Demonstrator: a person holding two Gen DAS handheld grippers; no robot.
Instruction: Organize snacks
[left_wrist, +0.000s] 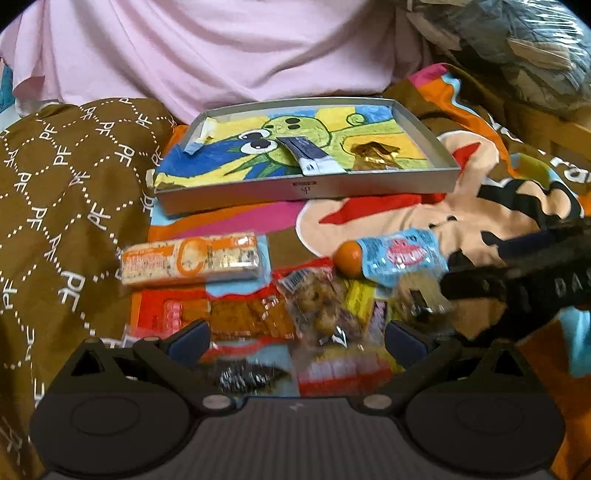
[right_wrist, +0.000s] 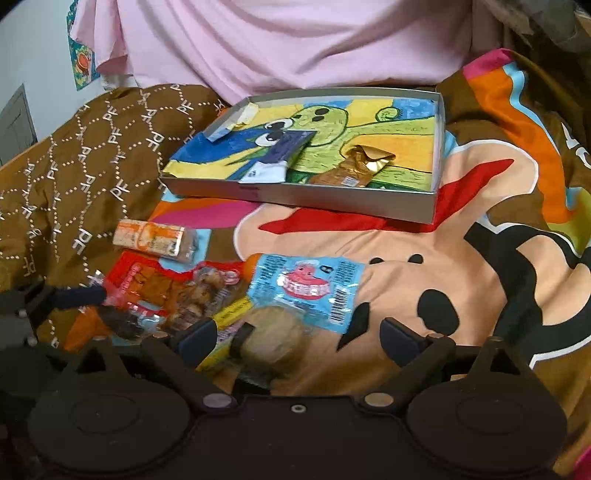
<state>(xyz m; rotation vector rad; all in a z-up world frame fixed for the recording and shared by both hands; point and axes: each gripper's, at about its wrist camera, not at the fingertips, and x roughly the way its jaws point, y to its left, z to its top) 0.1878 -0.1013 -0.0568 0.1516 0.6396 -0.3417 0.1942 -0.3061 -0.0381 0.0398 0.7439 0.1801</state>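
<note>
A heap of snacks lies on the bedspread: an orange-and-white bar (left_wrist: 190, 260) (right_wrist: 151, 240), a light blue packet (left_wrist: 400, 256) (right_wrist: 304, 286), a red packet (left_wrist: 207, 314) (right_wrist: 144, 280), a clear bag of cookies (left_wrist: 317, 302) (right_wrist: 199, 291) and a round cookie (left_wrist: 417, 295) (right_wrist: 275, 332). My left gripper (left_wrist: 297, 339) hangs open over the heap's near side. My right gripper (right_wrist: 298, 341) is open with the round cookie between its fingers, pads clear of it. Behind the heap, the grey tray (left_wrist: 306, 190) (right_wrist: 295, 195) holds a dark blue packet (left_wrist: 308, 153) (right_wrist: 275, 157) and a gold-wrapped snack (left_wrist: 375, 153) (right_wrist: 364, 160).
The bedspread (right_wrist: 406, 251) is soft and rumpled, with a cartoon monkey print. A brown patterned cushion (left_wrist: 66, 192) rises at the left. A pink cloth (left_wrist: 221, 48) is bunched behind the tray, and a plastic-wrapped bundle (left_wrist: 517, 48) sits at the back right.
</note>
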